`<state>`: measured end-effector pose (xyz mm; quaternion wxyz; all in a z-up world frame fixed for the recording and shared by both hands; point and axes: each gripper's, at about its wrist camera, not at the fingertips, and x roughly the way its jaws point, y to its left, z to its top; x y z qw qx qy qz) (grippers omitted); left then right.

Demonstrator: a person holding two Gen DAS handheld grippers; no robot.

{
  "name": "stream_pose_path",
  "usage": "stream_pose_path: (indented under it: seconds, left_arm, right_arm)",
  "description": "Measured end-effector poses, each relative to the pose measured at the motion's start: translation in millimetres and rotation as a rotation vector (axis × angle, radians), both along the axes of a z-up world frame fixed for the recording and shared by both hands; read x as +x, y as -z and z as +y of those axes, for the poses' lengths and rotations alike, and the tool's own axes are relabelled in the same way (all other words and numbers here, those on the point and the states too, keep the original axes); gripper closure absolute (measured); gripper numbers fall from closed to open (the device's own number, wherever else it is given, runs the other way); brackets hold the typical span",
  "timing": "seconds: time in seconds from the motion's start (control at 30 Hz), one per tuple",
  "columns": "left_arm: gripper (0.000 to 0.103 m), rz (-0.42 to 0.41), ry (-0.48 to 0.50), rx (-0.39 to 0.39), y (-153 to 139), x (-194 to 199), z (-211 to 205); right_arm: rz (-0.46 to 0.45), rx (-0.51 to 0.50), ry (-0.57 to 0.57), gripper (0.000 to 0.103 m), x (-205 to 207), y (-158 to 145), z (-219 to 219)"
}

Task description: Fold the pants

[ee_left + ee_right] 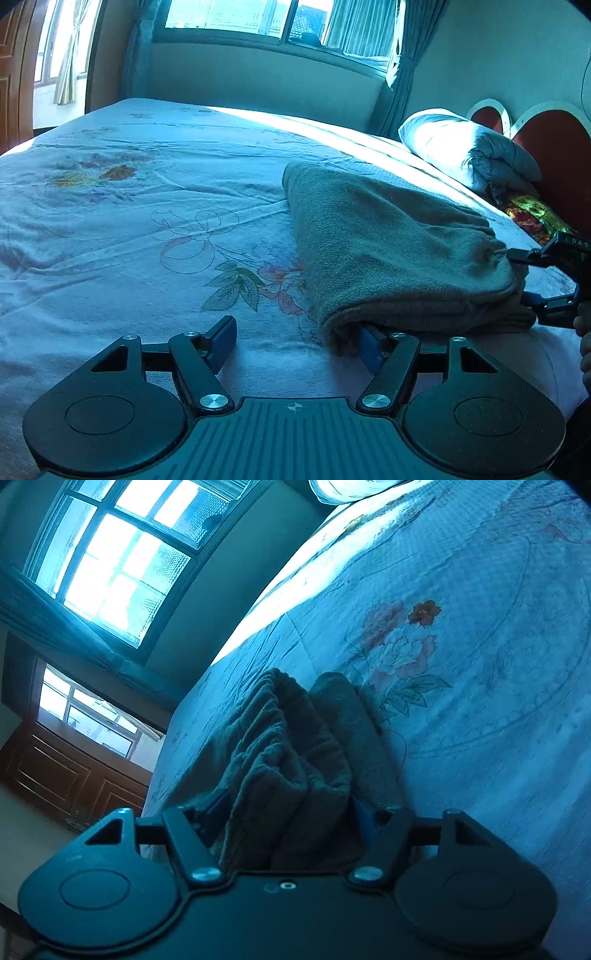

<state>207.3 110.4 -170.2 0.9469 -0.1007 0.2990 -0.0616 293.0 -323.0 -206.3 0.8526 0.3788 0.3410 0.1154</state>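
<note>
The grey fleece pants (388, 243) lie folded in a thick bundle on the floral bed sheet (129, 221). My left gripper (295, 339) is open at the bundle's near corner; its right finger is tucked under the fabric edge, its left finger rests on bare sheet. My right gripper (524, 280) shows at the right edge of the left wrist view, its fingers spread above and below the waistband end. In the right wrist view the bunched pants (288, 760) fill the space between the wide fingers of the right gripper (288, 819).
A white pillow (461, 147) and a colourful cloth (528, 214) lie by the red headboard (554, 147) at the far right. Windows with curtains (258, 18) are behind the bed. A wooden door (74, 771) stands at the room's side.
</note>
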Motion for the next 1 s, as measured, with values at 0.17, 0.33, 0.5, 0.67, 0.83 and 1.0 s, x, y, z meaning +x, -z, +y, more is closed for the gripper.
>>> stream_pose_path:
  seconds: [0.17,0.33,0.5,0.67,0.83,1.0]
  left_arm:
    - [0.035,0.038,-0.045,0.027,8.6,19.3,-7.8]
    - [0.041,0.029,-0.121,0.028,13.9,15.6,-5.4]
    - [0.041,-0.013,-0.134,0.009,9.5,9.0,-4.6]
    - [0.041,0.022,-0.114,-0.013,14.0,10.3,0.4]
    - [0.04,0.034,-0.084,-0.042,8.1,0.1,9.5]
    - [0.04,-0.019,-0.103,0.031,-11.2,-16.6,23.9]
  right_arm:
    - [0.014,-0.044,-0.05,0.04,17.3,-2.4,16.0]
    - [-0.102,-0.015,-0.107,0.081,13.8,-45.1,17.0]
    - [-0.198,-0.11,-0.075,0.08,-9.5,-54.3,11.1]
    - [0.007,0.005,-0.046,0.077,7.5,8.4,-11.0]
    - [-0.041,-0.109,-0.05,0.07,-3.0,-17.2,-11.8]
    - [-0.205,-0.296,0.013,0.068,-20.0,-54.9,-15.0]
